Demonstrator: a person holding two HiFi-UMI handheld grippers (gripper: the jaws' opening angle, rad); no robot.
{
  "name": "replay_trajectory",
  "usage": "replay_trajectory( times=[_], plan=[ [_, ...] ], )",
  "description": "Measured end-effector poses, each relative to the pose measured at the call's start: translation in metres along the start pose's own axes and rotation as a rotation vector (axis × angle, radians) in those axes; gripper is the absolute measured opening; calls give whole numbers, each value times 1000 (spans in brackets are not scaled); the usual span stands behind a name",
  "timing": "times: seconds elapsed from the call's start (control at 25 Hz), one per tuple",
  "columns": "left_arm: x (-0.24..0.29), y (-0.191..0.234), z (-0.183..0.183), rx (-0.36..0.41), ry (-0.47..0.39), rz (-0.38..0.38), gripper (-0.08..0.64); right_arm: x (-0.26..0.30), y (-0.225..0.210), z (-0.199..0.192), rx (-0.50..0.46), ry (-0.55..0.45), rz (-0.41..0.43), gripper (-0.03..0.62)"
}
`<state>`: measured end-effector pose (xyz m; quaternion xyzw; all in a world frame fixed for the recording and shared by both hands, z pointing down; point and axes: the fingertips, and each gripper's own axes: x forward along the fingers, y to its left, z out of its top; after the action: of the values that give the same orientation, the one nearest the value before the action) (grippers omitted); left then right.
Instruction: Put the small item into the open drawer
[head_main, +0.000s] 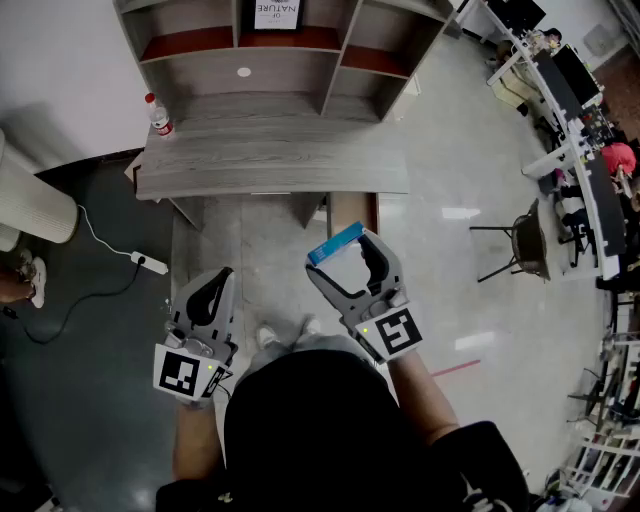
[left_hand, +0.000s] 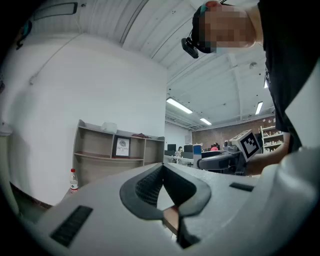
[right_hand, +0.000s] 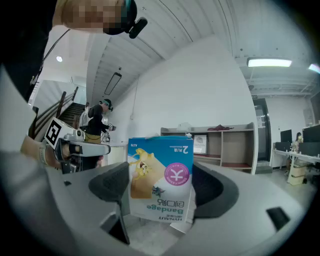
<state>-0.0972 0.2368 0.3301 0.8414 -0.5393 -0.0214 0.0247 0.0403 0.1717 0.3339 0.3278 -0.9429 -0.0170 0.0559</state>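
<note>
A small blue and white bandage box (head_main: 334, 243) stands between the jaws of my right gripper (head_main: 343, 255), which is shut on it; in the right gripper view the box (right_hand: 161, 177) fills the gap between the dark pads of that gripper (right_hand: 160, 187). Just beyond it the brown open drawer (head_main: 352, 210) sticks out from under the grey wooden desk (head_main: 270, 165). My left gripper (head_main: 215, 285) hangs lower left, apart from the drawer. Its jaws are shut with nothing between them, as the left gripper view of it (left_hand: 162, 170) shows.
A water bottle (head_main: 158, 115) stands at the desk's left end, and a shelf unit with a framed sign (head_main: 275, 12) rises behind the desk. On the floor lie a power strip (head_main: 150, 263) and its cable at left. A stool (head_main: 525, 240) and office desks stand to the right.
</note>
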Motion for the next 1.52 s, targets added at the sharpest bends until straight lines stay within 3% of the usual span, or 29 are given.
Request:
replay_trajectory(
  times=[0.52,0.84,1.2,1.52],
  plan=[
    [67,-51,-10,11,37,11,2,-34,-77,-18,87,-27,2,407],
    [105,-61,-16,8,56,14,2,-35,-118,-37,113,-8,-3,407],
    [149,4,-23,-8,45,-41,2,35,-142,-44,115,14,-52,407],
    [172,90,-15,-31,42,-109,2,116,-143,-33,121,27,-116,407]
  ],
)
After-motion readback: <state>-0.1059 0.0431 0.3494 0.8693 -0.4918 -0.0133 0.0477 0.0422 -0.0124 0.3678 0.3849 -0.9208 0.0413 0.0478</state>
